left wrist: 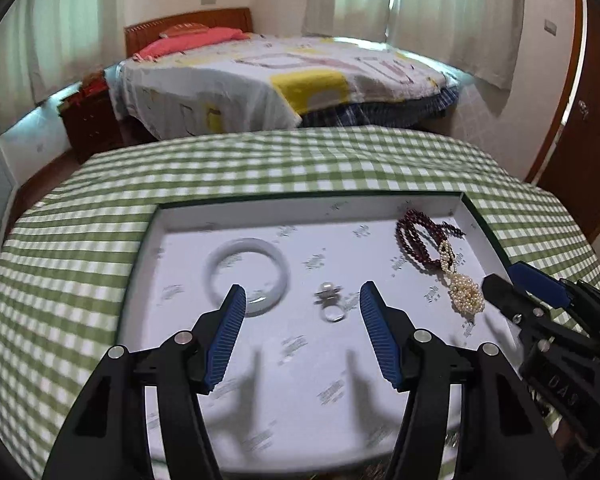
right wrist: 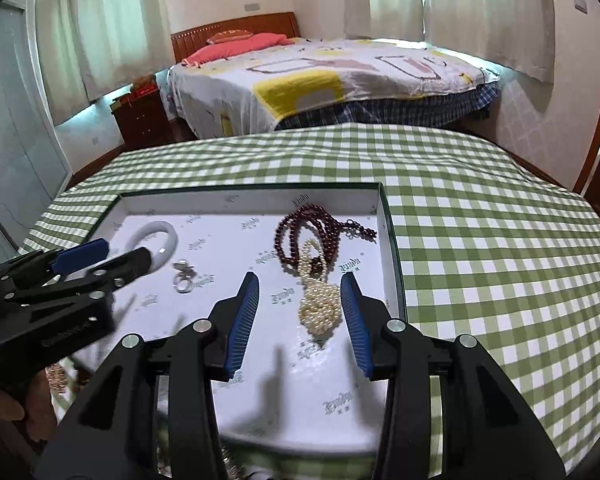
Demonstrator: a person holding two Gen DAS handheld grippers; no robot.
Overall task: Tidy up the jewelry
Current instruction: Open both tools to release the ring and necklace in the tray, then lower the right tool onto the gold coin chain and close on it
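Observation:
A shallow white box (left wrist: 300,206) (right wrist: 260,196) lies on the green checked tablecloth. In it lie a white bangle (left wrist: 247,272) (right wrist: 168,240), a silver ring with a pearl (left wrist: 332,304) (right wrist: 184,278), a dark red bead string (left wrist: 418,240) (right wrist: 300,228) and a cream pearl string (left wrist: 466,290) (right wrist: 320,308) laid across it. My left gripper (left wrist: 302,296) is open and empty, above the ring. My right gripper (right wrist: 300,284) is open and empty, its fingers either side of the pearl string. Each gripper shows in the other view: the right (left wrist: 516,284), the left (right wrist: 112,256).
The table with the green checked cloth (left wrist: 260,164) (right wrist: 480,220) extends beyond the box. Behind it stands a bed (left wrist: 284,80) (right wrist: 340,76), a dark wooden bedside cabinet (left wrist: 88,124) and curtained windows. A wooden door (left wrist: 584,140) is at the right.

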